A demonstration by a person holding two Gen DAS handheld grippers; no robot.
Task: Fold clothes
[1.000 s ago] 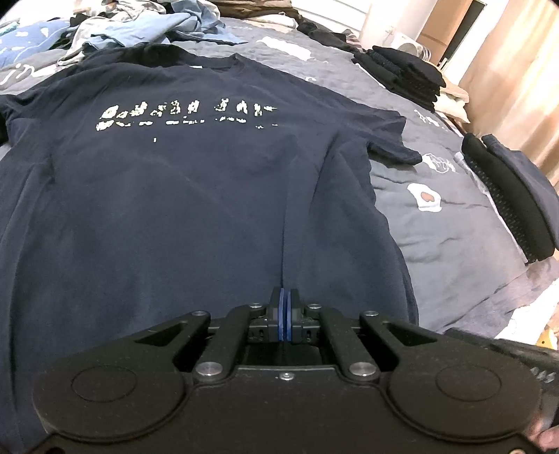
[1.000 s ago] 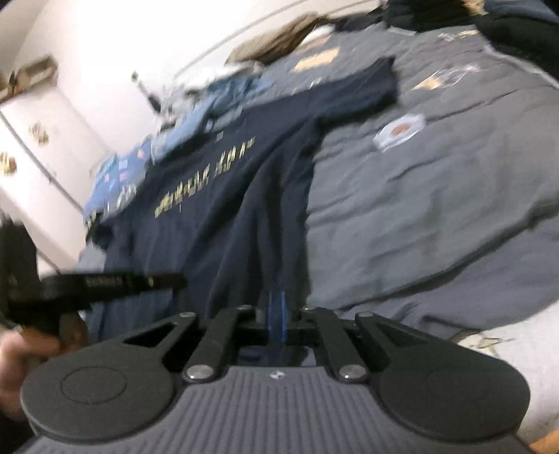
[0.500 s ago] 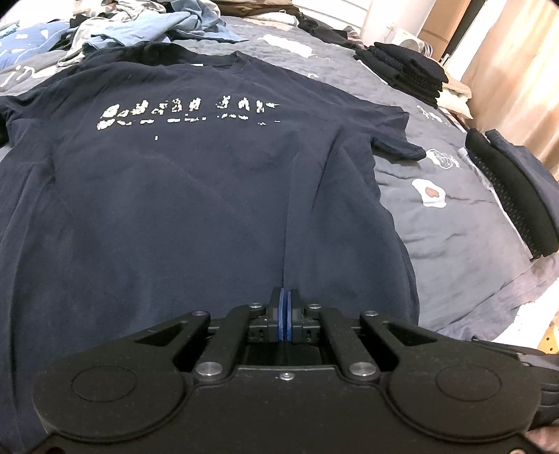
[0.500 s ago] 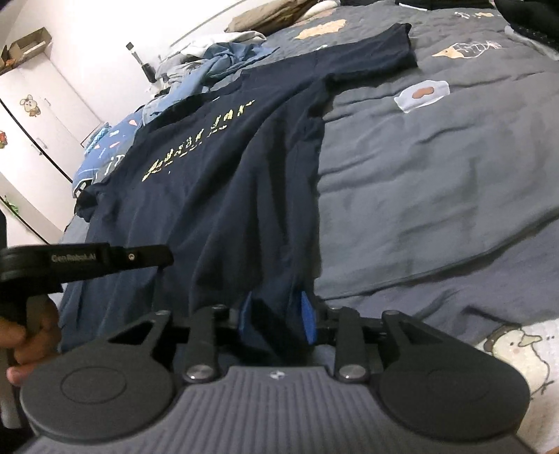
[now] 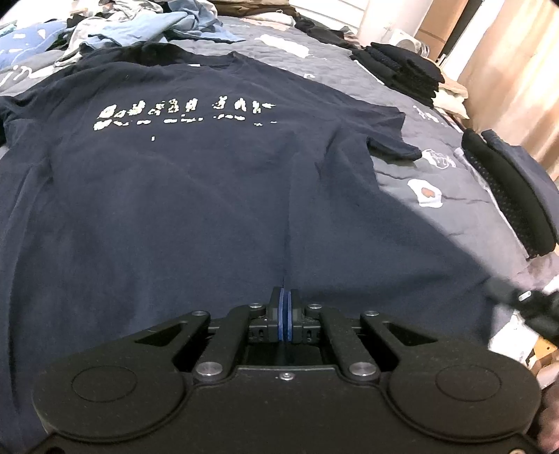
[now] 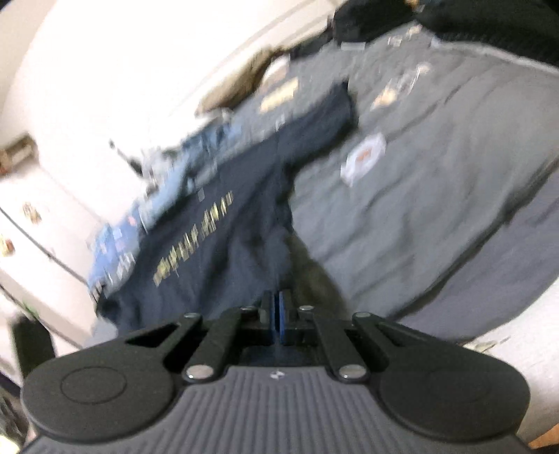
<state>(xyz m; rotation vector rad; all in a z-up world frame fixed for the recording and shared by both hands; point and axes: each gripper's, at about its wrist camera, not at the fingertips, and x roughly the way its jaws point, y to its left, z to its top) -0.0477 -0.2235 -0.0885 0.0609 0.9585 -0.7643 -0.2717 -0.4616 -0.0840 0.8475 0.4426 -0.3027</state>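
navy blue cotton t-shirt with a cracked white chest print lies front-up, spread on the bed, collar far, hem near. left hand-held gripper: blue pads pressed together on a pinch of the hem, a crease running up from them. right hand-held gripper: pads look closed on the shirt's right hem corner, though that view is motion-blurred.

judgement: step in hand is lifting the hem to fold it toward the collar. to do it well, keep both grips level, hold the hem taut between them, carry it over evenly so the body doesn't bunch.

bed: grey quilted cover with small cartoon patches. folded dark clothes stacked at far right; unfolded light-blue pile beyond the collar. pale wall behind.
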